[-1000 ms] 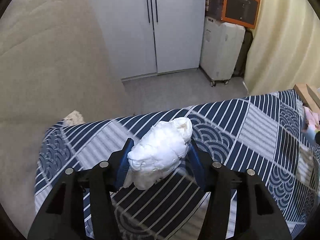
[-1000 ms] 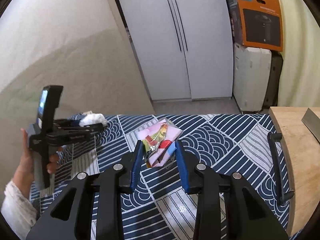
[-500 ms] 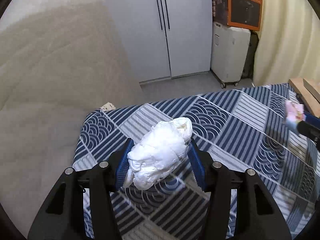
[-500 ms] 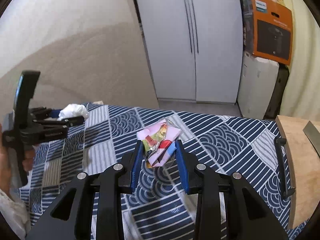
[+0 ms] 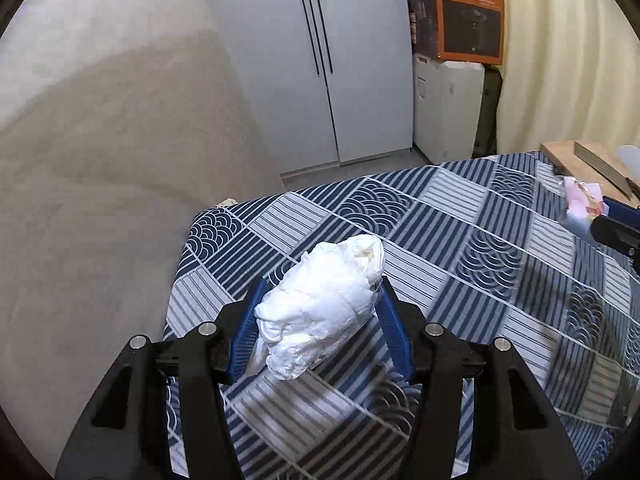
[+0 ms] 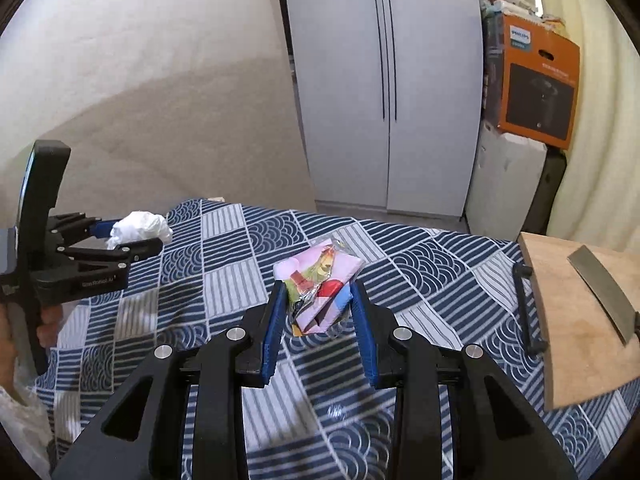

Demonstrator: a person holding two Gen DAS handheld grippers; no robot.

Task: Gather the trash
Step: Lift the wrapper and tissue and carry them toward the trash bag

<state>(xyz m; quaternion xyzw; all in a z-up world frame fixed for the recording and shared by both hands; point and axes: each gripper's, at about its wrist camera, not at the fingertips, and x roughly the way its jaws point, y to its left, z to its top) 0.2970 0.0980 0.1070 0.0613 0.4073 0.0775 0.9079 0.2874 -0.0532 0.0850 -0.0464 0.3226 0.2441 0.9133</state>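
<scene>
Left tongs (image 5: 320,316) clamped on white crumpled wad (image 5: 320,308), raised above tabletop (image 5: 460,248), blue pads pressing both sides. Right tongs (image 6: 318,304) closed on colourful wrapper (image 6: 318,284), also held above tabletop. Bare hand (image 6: 48,320) grips left tongs' handle, left of wrapper.

A crumpled white wad of tissue paper (image 5: 320,304) sits pinched between blue pads, lifted clear above the near left corner of the blue patterned tablecloth (image 5: 460,248); a creased pink, colourfully printed plastic wrapper (image 6: 318,286) is likewise pinched between blue pads, raised above the middle of that tablecloth.
</scene>
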